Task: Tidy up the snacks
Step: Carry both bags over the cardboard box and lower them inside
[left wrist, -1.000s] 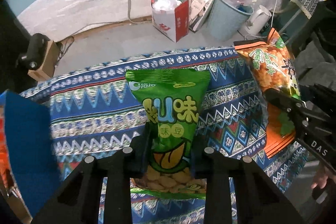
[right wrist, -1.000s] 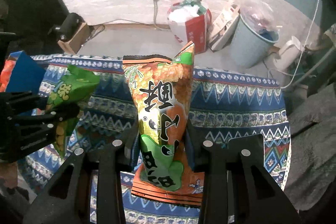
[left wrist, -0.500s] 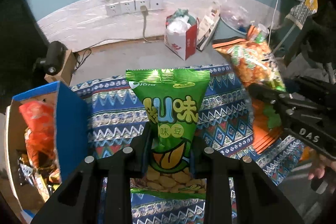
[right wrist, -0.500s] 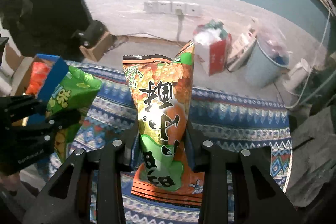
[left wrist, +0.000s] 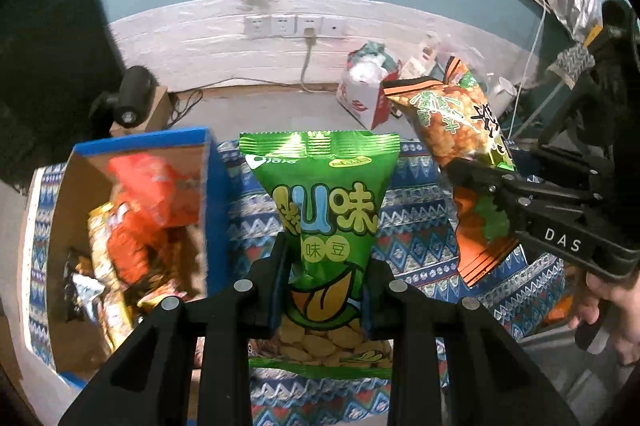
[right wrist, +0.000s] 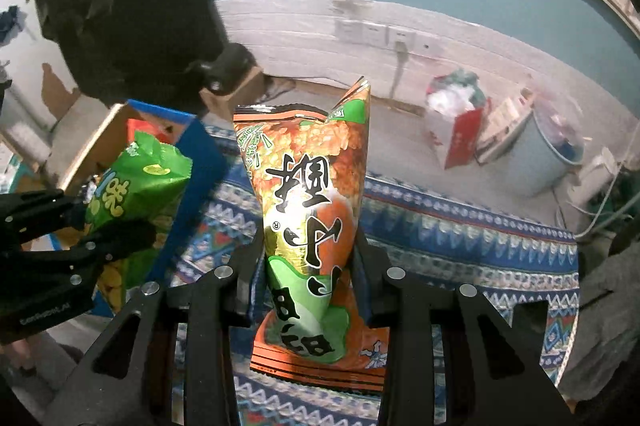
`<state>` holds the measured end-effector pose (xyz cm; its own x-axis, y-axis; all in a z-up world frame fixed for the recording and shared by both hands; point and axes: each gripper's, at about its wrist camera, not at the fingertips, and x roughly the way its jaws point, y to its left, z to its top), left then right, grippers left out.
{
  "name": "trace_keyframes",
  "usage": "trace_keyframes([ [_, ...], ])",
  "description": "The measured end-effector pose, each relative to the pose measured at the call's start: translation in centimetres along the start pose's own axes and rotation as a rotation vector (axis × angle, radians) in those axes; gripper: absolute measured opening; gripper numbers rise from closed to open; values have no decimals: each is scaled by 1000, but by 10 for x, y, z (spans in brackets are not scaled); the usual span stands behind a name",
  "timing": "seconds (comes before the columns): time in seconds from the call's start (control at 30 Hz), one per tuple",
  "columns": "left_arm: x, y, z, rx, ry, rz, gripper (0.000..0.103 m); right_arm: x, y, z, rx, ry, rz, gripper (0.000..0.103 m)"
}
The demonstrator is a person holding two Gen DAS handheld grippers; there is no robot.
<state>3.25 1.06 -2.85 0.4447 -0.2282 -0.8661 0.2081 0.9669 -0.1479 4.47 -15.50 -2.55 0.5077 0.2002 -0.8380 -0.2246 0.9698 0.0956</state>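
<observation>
My left gripper (left wrist: 322, 286) is shut on a green snack bag (left wrist: 328, 202) and holds it upright above the patterned cloth (left wrist: 412, 222). My right gripper (right wrist: 304, 266) is shut on an orange and green snack bag (right wrist: 308, 194), also upright. In the left wrist view the orange and green snack bag (left wrist: 456, 122) hangs to the right in the right gripper (left wrist: 484, 182). The right wrist view shows the green snack bag (right wrist: 136, 186) at left in the left gripper (right wrist: 116, 222). A blue cardboard box (left wrist: 208, 162) holding several snack packets stands left of the green bag.
The blue box (right wrist: 200, 162) stands on the cloth-covered table's left end. On the floor beyond are a red and white paper bag (left wrist: 364, 98), a grey bucket (right wrist: 540, 162), a white kettle (left wrist: 504, 94) and a small brown box (right wrist: 236, 90). A hand (left wrist: 612, 306) grips the right tool.
Both grippers have risen and swung left with their bags still held. The blue box of snacks has come into view at left, and more of the wall shows above.
</observation>
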Motion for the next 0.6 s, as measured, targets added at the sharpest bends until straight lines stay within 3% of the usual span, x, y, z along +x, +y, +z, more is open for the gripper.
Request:
trace_keyframes([
  [0.3, -40, 66, -14, -89, -53, 33, 29, 9, 53, 24, -41, -7, 86, 34],
  [0.6, -58, 134, -37, -162, -85, 143, 29, 28, 125, 50, -104, -6, 191, 34],
])
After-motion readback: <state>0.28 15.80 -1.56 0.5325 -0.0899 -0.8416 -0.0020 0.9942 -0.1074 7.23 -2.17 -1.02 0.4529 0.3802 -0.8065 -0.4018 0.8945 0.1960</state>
